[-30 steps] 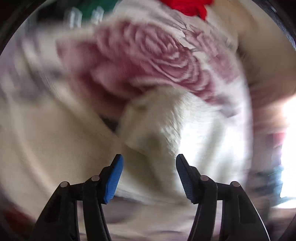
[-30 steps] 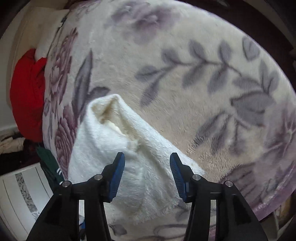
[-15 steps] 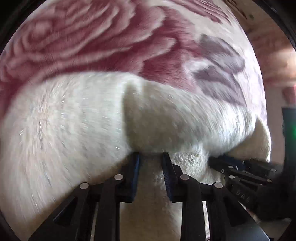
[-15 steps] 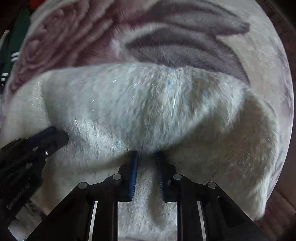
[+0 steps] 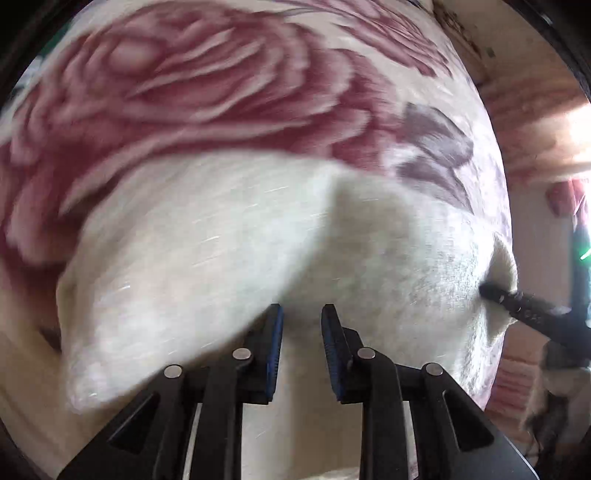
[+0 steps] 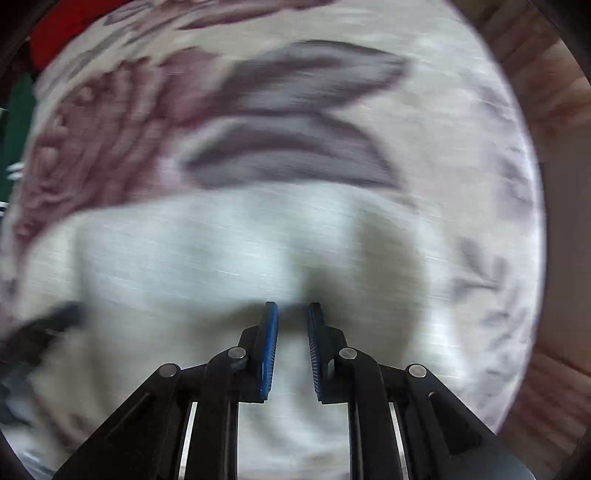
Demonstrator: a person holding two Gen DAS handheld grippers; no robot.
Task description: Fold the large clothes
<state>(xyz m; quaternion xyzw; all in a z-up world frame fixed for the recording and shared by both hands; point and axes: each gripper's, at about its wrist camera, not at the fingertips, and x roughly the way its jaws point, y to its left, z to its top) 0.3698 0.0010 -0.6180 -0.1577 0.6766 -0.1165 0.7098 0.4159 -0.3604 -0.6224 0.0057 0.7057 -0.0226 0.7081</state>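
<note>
Because it is soft and fluffy, the white garment bunches into a thick ridge wherever it is pinched, and it lies heaped on the floral blanket, filling the lower half of both wrist views. In the left view the left gripper at 6 o'clock is clenched on a fold of it, pile pressed between the blue pads. The grip sits on a raised edge, probably so that the cloth can be lifted and carried over for a fold.

The right gripper is closing at 6 o'clock in its own view, with fleece squeezed between its pads, so I judge it already grasps the garment at a second point. In the left view its black tip bites the cloth at 3 o'clock, near the garment's edge; in the right view a dark blur at 8 o'clock is likely the left tool. Two grips well apart along one edge would keep the fabric spread when raised.

Beyond the blanket, red cloth shows at 11 o'clock and green cloth at 9 o'clock in the right view. Both views are motion-blurred.
</note>
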